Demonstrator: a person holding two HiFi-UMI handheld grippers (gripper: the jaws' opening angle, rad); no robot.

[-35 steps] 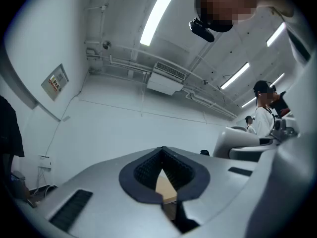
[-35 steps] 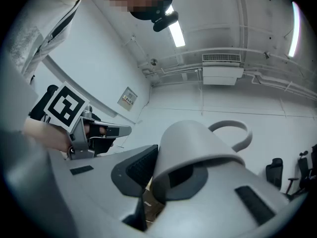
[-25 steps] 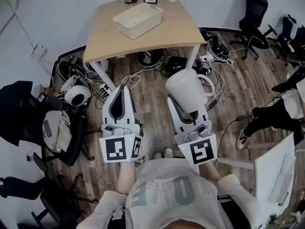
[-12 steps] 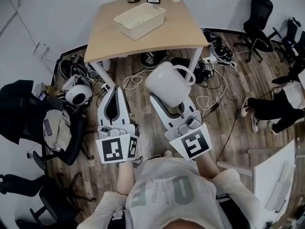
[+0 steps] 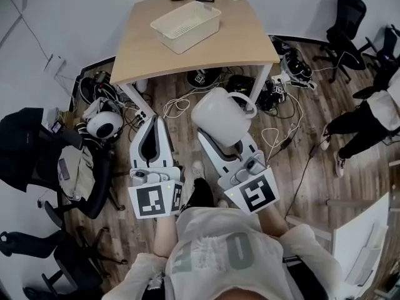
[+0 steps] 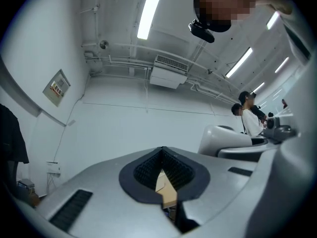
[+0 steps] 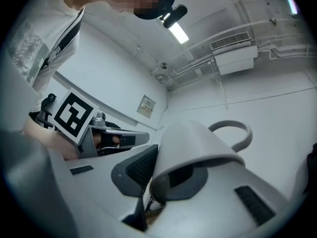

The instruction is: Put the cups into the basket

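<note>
Cup [image 5: 219, 114] clamped in right gripper [image 5: 228, 144] fingers — fingertips hidden beneath; left gripper [image 5: 154, 125] fingers closed, empty

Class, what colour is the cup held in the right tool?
The cup is plain white, with no pattern; the head view shows it best.

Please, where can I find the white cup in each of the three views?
Head view: the cup is at the centre, below the table.
Left gripper view: right of the middle, seen sideways.
Right gripper view: centre, clamped between the jaws.
Shared landmark: the air conditioner, in both gripper views.
</note>
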